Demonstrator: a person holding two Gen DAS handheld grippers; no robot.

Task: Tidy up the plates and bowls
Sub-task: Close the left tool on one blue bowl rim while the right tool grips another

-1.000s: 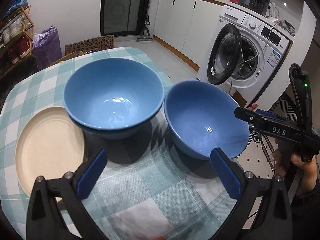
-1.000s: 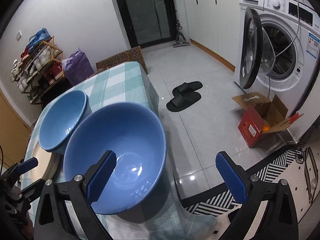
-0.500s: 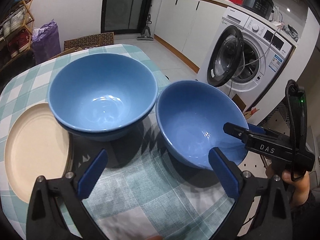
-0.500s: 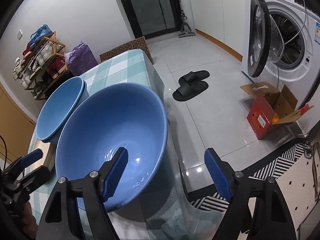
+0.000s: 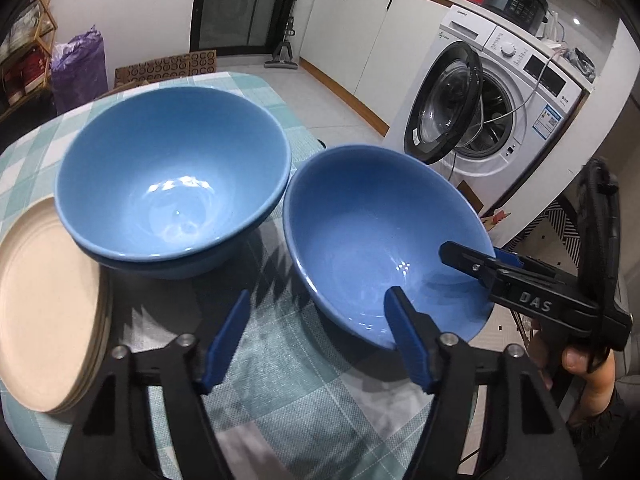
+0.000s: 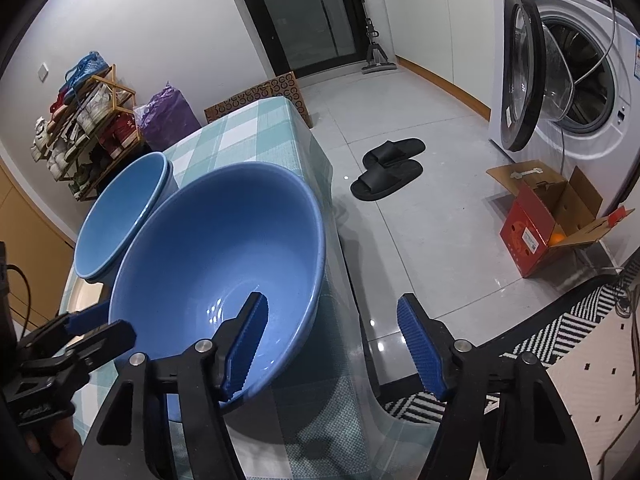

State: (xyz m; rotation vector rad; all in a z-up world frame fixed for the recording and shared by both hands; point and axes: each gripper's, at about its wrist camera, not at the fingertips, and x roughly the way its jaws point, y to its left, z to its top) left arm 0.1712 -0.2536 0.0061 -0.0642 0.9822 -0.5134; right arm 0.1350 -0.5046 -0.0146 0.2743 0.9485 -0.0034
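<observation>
A single blue bowl (image 5: 372, 236) stands on the checked table near its right edge; it also shows in the right wrist view (image 6: 216, 264). A stack of two blue bowls (image 5: 172, 184) stands to its left, also in the right wrist view (image 6: 120, 216). A stack of beige plates (image 5: 44, 300) lies at far left. My left gripper (image 5: 316, 336) is open, its right finger over the single bowl's near rim. My right gripper (image 6: 332, 344) is open, its left finger inside the bowl and its right finger outside the rim; it also shows in the left wrist view (image 5: 480, 264).
The table (image 5: 304, 408) with the green checked cloth ends just right of the single bowl (image 6: 340, 240). A washing machine (image 5: 500, 116) with an open door, slippers (image 6: 388, 168) and a red cardboard box (image 6: 548, 224) are on the floor beyond.
Both grippers have narrowed and moved in on the single bowl. My right gripper's left finger now sits inside the bowl, straddling its rim.
</observation>
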